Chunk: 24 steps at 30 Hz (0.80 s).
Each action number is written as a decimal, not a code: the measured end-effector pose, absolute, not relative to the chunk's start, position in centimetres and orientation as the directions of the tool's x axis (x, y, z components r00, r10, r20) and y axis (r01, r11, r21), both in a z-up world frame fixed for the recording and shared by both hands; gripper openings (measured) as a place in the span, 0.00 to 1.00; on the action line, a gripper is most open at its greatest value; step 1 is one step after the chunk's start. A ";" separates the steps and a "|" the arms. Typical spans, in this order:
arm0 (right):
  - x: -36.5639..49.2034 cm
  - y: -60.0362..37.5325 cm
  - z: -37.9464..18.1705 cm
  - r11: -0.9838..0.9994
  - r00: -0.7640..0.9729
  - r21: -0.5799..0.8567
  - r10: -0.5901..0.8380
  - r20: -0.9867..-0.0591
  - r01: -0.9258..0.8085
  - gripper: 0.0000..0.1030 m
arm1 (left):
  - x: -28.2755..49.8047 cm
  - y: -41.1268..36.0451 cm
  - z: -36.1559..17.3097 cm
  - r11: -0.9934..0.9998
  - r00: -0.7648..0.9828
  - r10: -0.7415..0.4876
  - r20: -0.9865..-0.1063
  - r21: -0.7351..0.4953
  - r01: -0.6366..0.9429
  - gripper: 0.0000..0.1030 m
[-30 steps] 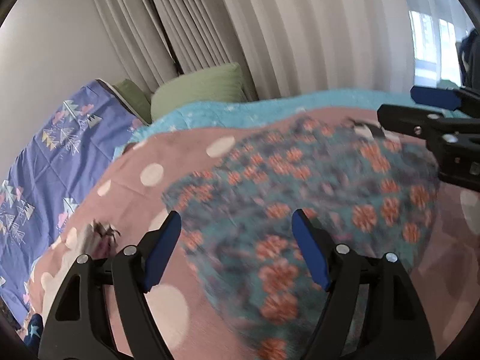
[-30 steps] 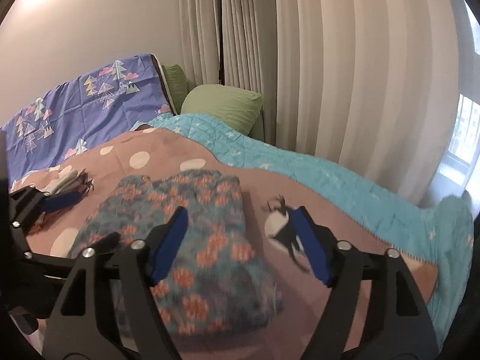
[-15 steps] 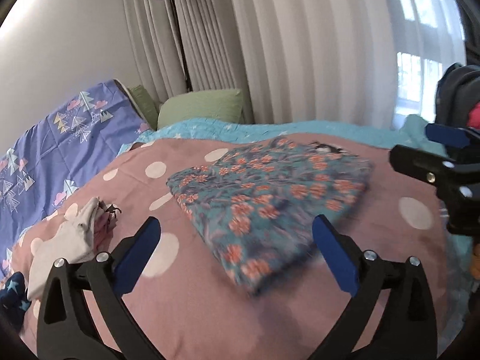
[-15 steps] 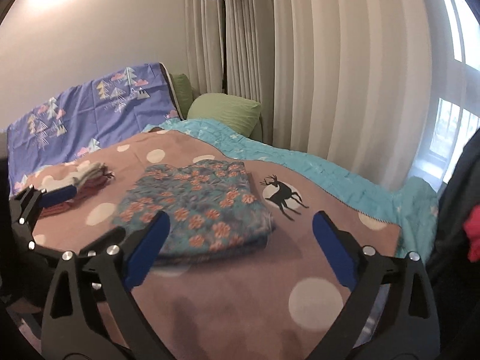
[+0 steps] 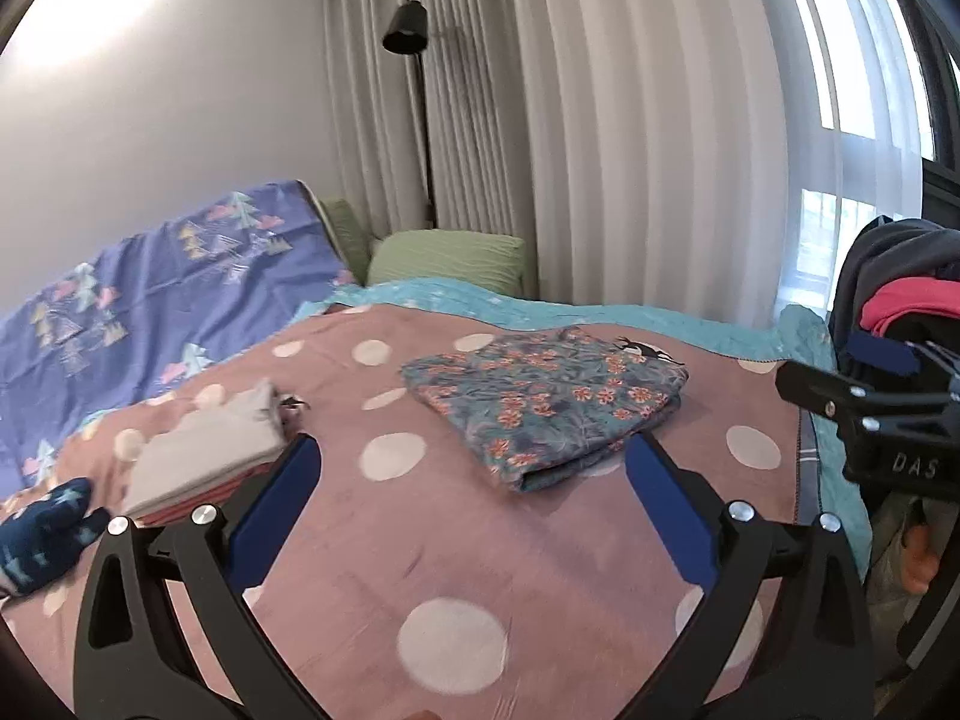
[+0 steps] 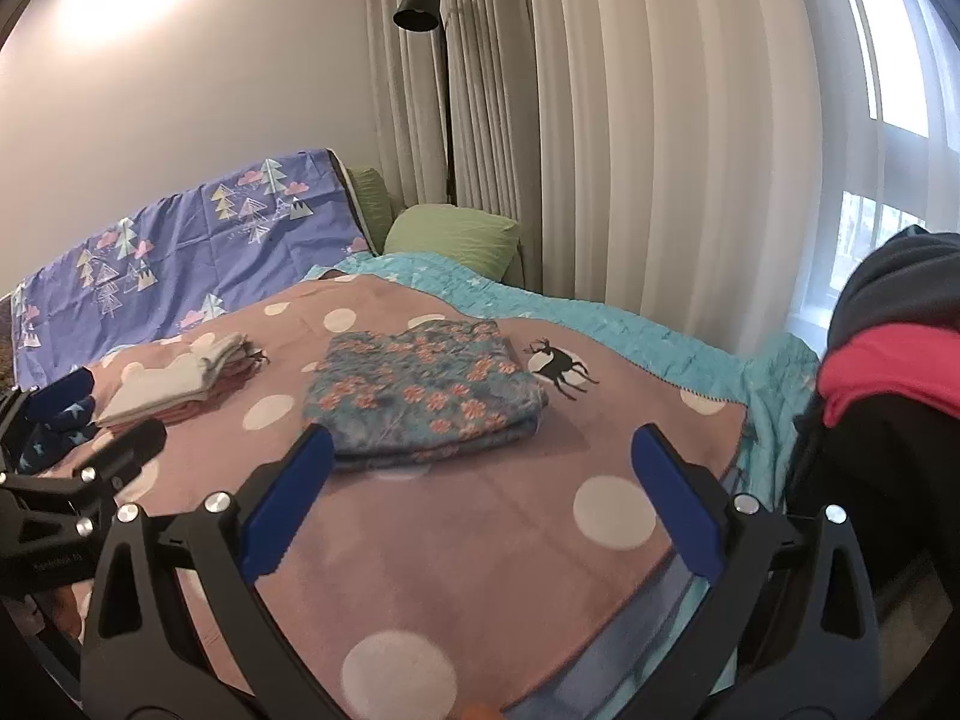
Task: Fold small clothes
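A folded teal garment with orange flowers [image 5: 549, 402] lies flat on the pink polka-dot blanket [image 5: 420, 540]; it also shows in the right wrist view [image 6: 420, 384]. My left gripper [image 5: 471, 480] is open and empty, held back above the blanket, short of the garment. My right gripper [image 6: 477, 474] is open and empty, also pulled back from the garment. A stack of folded pale clothes [image 5: 210, 450] sits to the left, also in the right wrist view [image 6: 180, 378].
A dark blue starred garment [image 5: 42, 531] lies at the left edge. A heap of dark and red clothes [image 6: 888, 372] is at the right. Green pillows [image 5: 444, 255], a purple sheet [image 5: 150, 300], curtains and a floor lamp [image 6: 420, 3] stand behind the bed.
Both grippers have drawn back and up from the folded floral garment, which now lies farther off. Both jaws have opened wider.
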State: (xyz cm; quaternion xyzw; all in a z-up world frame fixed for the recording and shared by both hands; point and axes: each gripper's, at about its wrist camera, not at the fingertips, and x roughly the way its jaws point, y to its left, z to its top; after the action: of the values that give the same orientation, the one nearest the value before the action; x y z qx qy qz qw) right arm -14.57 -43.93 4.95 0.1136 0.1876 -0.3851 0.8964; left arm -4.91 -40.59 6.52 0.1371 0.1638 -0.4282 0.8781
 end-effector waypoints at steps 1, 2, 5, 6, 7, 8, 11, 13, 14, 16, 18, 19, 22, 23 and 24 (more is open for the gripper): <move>-14.8 -43.3 5.1 0.681 0.637 0.062 -0.645 -0.423 0.730 0.98 | -5.5 -40.0 6.8 0.582 0.568 -0.717 -0.404 0.099 0.807 0.99; -15.1 -42.8 5.2 0.686 0.642 0.062 -0.641 -0.421 0.725 0.98 | -6.1 -39.4 7.1 0.568 0.556 -0.729 -0.400 0.101 0.817 0.99; -16.1 -41.0 5.5 0.705 0.663 0.058 -0.633 -0.399 0.707 0.98 | -8.0 -37.9 7.3 0.549 0.548 -0.741 -0.387 0.120 0.827 0.99; -16.3 -40.5 5.7 0.708 0.668 0.057 -0.634 -0.389 0.704 0.98 | -8.6 -37.4 7.3 0.541 0.542 -0.745 -0.389 0.123 0.832 0.99; -16.8 -39.9 6.0 0.707 0.670 0.052 -0.639 -0.378 0.705 0.98 | -9.0 -37.1 7.2 0.535 0.537 -0.747 -0.392 0.124 0.835 0.99; -17.1 -39.4 6.2 0.706 0.670 0.050 -0.644 -0.369 0.706 0.98 | -9.5 -36.7 7.1 0.527 0.528 -0.751 -0.395 0.123 0.841 0.99; -18.1 -38.1 6.9 0.709 0.679 0.052 -0.648 -0.344 0.703 0.98 | -11.3 -35.5 6.9 0.514 0.516 -0.761 -0.393 0.118 0.849 0.99; -18.5 -37.2 7.0 0.715 0.684 0.044 -0.647 -0.336 0.697 0.98 | -12.4 -34.8 6.8 0.517 0.516 -0.763 -0.388 0.113 0.849 0.99; -18.6 -36.8 7.0 0.717 0.685 0.038 -0.647 -0.336 0.696 0.98 | -12.9 -34.4 6.7 0.519 0.516 -0.763 -0.388 0.107 0.848 0.99; -18.7 -36.1 6.7 0.724 0.686 0.026 -0.641 -0.343 0.689 0.98 | -13.4 -33.8 6.3 0.526 0.517 -0.760 -0.394 0.095 0.845 0.99; -18.9 -35.6 6.4 0.732 0.688 0.013 -0.635 -0.351 0.681 0.98 | -13.6 -33.1 5.9 0.543 0.524 -0.746 -0.410 0.079 0.836 0.99; -19.0 -35.3 6.1 0.734 0.686 0.002 -0.634 -0.357 0.679 0.98 | -13.7 -32.7 5.7 0.556 0.529 -0.737 -0.421 0.067 0.828 0.99; -19.3 -34.7 5.4 0.739 0.684 -0.006 -0.627 -0.373 0.674 0.98 | -13.9 -31.3 5.4 0.588 0.546 -0.720 -0.429 0.040 0.808 0.99; -19.4 -34.5 5.2 0.739 0.684 -0.004 -0.625 -0.376 0.673 0.98 | -14.1 -30.8 5.3 0.600 0.554 -0.715 -0.427 0.033 0.800 0.99; -19.4 -34.3 5.0 0.739 0.683 -0.001 -0.623 -0.381 0.673 0.98 | -14.1 -30.4 5.3 0.613 0.565 -0.708 -0.424 0.030 0.790 0.99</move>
State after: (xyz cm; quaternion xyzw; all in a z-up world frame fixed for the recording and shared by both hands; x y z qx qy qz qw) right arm -19.44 -34.33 5.03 0.0698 0.1813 -0.3543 0.9147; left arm -14.15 -30.38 5.27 0.1087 0.1888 -0.4264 0.8779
